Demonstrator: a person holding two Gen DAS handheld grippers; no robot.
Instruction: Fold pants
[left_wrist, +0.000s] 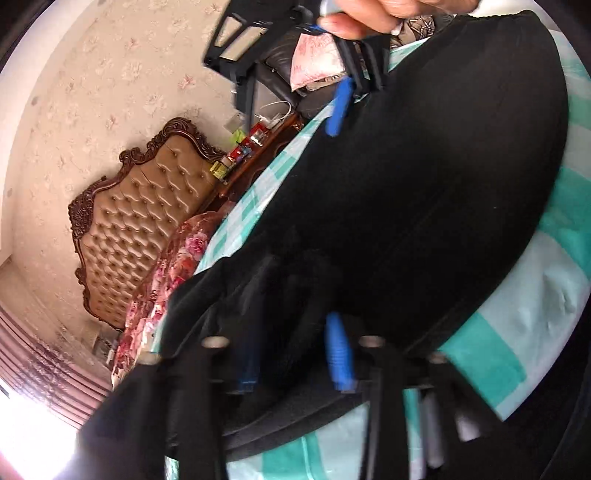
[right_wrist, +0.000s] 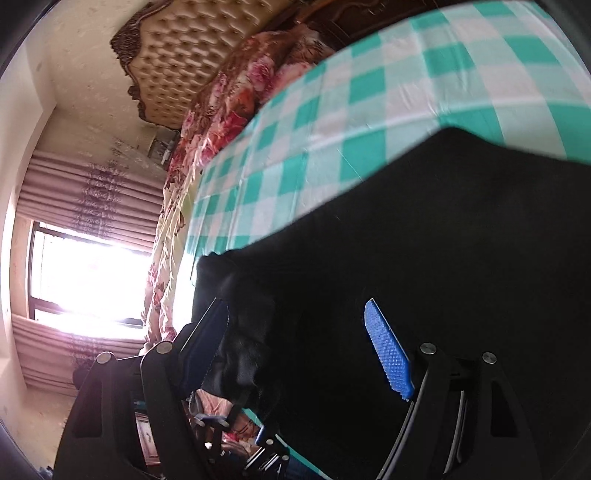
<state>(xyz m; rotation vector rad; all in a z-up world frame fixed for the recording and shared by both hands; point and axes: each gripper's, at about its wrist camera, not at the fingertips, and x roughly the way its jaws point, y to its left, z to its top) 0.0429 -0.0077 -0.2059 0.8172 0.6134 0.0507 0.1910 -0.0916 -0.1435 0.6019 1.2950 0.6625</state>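
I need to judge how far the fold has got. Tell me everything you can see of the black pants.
The black pants are plain dark fabric, soft and matte, with a seam line running lengthwise. They lie spread across the green and white checked sheet, reaching far over it. One end is bunched and rumpled near the bed's edge, by the left tool. The right tool stands wide over them, its blue pad clear of the cloth. Whether any layer is folded over cannot be told.
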